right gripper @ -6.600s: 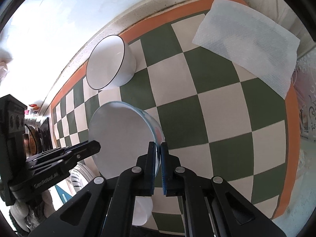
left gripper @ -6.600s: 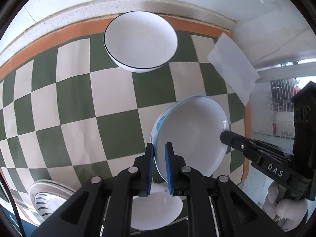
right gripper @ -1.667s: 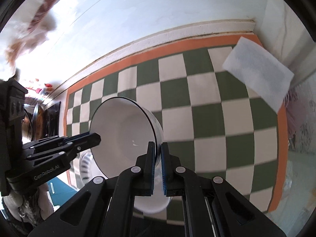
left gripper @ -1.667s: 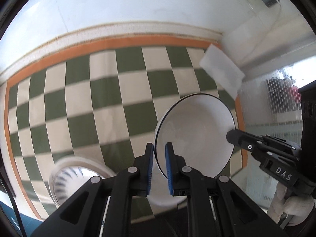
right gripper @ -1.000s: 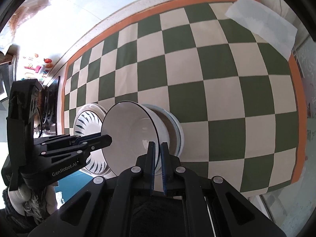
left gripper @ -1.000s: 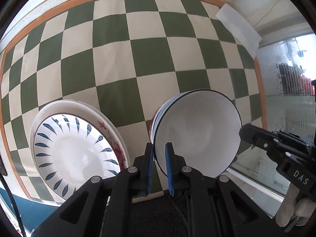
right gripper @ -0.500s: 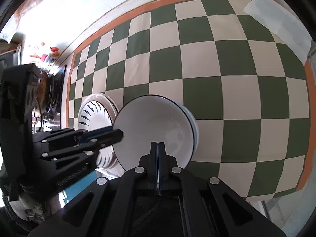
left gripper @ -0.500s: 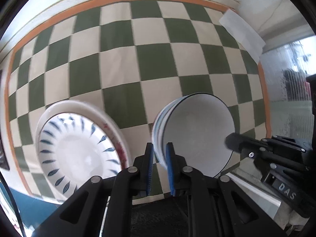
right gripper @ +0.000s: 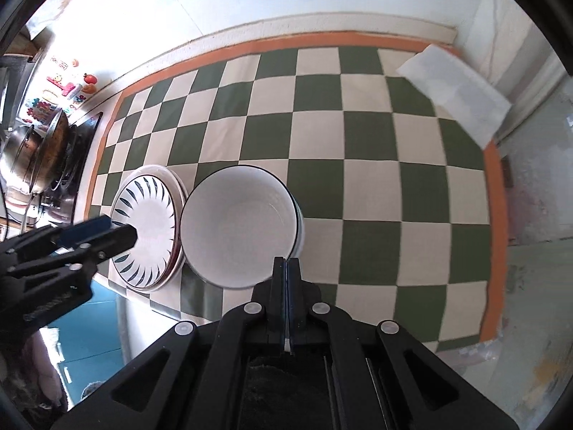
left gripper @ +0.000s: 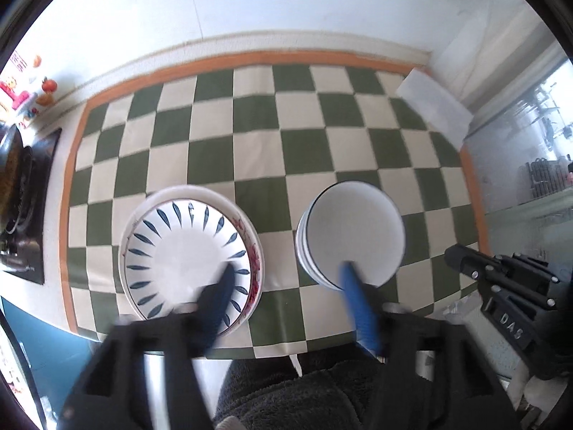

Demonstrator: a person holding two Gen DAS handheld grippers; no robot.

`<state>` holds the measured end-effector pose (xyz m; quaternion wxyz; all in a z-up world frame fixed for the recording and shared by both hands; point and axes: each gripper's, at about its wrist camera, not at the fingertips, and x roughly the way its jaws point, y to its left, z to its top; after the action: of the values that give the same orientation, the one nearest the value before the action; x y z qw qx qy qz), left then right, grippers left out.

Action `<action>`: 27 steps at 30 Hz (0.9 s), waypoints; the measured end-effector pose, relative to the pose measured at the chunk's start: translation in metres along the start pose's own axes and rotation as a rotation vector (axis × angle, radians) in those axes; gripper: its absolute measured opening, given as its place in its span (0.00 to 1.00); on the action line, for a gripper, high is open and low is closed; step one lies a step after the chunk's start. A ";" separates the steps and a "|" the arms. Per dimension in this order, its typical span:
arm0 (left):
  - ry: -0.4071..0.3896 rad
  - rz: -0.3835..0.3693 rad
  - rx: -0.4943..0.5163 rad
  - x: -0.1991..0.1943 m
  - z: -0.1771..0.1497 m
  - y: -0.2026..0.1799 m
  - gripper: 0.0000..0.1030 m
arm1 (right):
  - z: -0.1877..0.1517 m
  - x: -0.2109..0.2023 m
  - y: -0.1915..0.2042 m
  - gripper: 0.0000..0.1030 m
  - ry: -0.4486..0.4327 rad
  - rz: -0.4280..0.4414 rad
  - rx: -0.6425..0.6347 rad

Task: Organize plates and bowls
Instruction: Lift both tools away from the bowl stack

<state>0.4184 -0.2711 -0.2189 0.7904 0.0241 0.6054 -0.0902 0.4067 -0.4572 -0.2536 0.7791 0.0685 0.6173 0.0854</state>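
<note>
On the green-and-cream checkered mat, near its front edge, a white bowl with a thin dark rim sits nested on top of a stack of bowls. Just beside it, to the left, a stack of plates; top plate carries blue leaf marks, the one below shows a red floral edge. Left gripper spread wide, blue-padded fingers blurred, one over the plates, the other over the near rim of the bowl stack, holding nothing. Right gripper pressed together at the bowl's near rim; cannot tell whether it touches the rim. White paper towel lies at the mat's far right corner, well apart.
</note>
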 end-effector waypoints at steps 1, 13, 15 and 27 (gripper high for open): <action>-0.022 -0.006 0.006 -0.008 -0.002 0.000 0.81 | -0.004 -0.007 0.001 0.05 -0.016 -0.009 0.003; -0.155 -0.027 0.037 -0.070 -0.032 0.012 0.92 | -0.047 -0.086 0.025 0.83 -0.207 -0.067 0.071; -0.180 -0.017 0.048 -0.079 -0.040 0.013 0.92 | -0.053 -0.099 0.031 0.85 -0.239 -0.079 0.070; -0.183 -0.026 0.064 -0.092 -0.068 0.016 0.93 | -0.082 -0.128 0.058 0.93 -0.317 -0.139 0.066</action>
<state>0.3337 -0.2349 -0.1498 0.8401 0.0331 0.5276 -0.1215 0.2959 -0.4285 -0.1389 0.8680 0.0638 0.4925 -0.0007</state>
